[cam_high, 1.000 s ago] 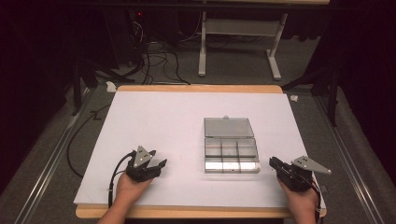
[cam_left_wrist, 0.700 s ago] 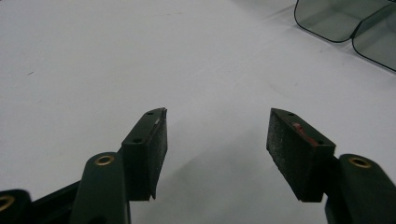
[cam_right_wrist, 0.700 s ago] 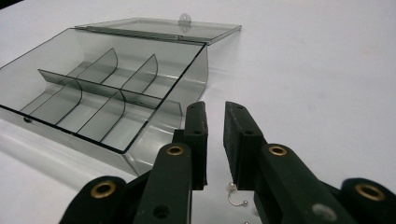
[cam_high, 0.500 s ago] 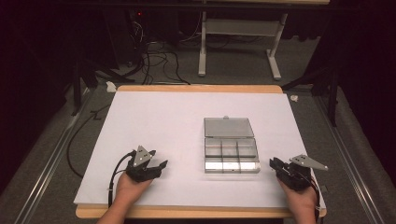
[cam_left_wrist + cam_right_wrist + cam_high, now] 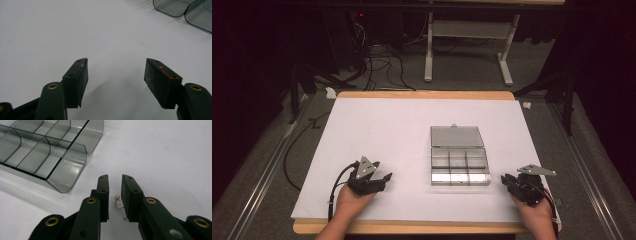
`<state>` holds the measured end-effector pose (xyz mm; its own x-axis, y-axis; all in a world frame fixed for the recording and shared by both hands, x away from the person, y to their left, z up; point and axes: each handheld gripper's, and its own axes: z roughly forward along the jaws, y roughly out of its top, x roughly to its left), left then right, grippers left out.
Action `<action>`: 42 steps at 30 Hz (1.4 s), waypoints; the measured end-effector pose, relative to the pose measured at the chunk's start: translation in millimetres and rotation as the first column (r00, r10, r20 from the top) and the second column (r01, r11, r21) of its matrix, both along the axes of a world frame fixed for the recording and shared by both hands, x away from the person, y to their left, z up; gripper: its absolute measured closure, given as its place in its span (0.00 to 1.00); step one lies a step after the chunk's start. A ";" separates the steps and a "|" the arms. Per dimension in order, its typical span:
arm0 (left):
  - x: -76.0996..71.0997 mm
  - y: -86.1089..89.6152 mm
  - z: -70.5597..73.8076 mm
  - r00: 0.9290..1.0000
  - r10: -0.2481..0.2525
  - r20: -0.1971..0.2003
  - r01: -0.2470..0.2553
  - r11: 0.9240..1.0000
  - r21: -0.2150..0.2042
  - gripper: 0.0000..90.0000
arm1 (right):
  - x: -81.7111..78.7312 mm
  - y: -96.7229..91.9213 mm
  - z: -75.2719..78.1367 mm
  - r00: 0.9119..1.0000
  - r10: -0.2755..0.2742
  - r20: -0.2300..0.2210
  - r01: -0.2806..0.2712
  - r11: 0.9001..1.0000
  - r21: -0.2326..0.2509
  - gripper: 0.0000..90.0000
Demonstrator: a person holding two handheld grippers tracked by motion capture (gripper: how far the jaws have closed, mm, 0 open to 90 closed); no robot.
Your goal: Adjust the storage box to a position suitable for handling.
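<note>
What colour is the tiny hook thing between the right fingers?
Silvery metal with a small pale bead end: the little wire hook shows best in the right gripper view.

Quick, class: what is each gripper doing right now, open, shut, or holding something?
Left gripper: open wide, nothing between its jaws, over the white table.
Right gripper: narrowly open; a small silver wire hook lies between the jaws, not clamped.

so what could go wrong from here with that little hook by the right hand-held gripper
The small metal hook lies on the white table between the narrowly parted jaws of the right hand-held gripper, ungripped. It is tiny and thin, so the pads may close past it or flick it away. The clear compartment box sits close; a careless sweep could nudge it.
</note>
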<state>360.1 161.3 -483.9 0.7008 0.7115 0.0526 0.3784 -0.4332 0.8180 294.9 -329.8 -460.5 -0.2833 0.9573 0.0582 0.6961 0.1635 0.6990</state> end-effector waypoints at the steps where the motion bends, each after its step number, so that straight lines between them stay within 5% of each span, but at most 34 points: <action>1: -0.1 -0.2 0.0 1.000 -0.001 0.001 0.001 1.000 0.003 0.40 | 0.3 0.5 0.8 1.000 0.005 -0.011 -0.005 1.000 -0.006 0.85; 12: 0.1 -0.3 0.0 1.000 -0.013 -0.004 0.013 1.000 0.002 0.40 | 2.3 4.5 11.3 0.989 0.049 -0.140 -0.060 0.995 -0.079 0.79; 22: 0.2 -0.7 -0.2 1.000 -0.023 -0.006 0.023 1.000 0.002 0.40 | 5.7 6.2 19.2 0.966 0.076 -0.246 -0.109 0.986 -0.124 0.76; 30: 0.7 -0.6 -0.1 1.000 -0.026 -0.013 0.026 1.000 0.003 0.40 | 11.4 9.0 23.4 0.936 0.108 -0.335 -0.160 0.978 -0.132 0.74; 37: 0.4 -2.2 -0.6 1.000 -0.025 -0.011 0.025 1.000 0.011 0.40 | 14.9 14.9 22.7 0.903 0.147 -0.404 -0.229 0.960 -0.164 0.72; 42: 0.6 -2.0 -0.5 1.000 -0.028 -0.013 0.028 1.000 0.012 0.40 | 18.9 15.7 24.7 0.888 0.156 -0.432 -0.251 0.953 -0.171 0.73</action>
<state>360.7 159.3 -484.3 0.7208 0.6912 0.0522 0.3766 -0.4537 0.8077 313.8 -314.1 -435.8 -0.4691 0.8831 0.0100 0.8464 0.4463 0.2907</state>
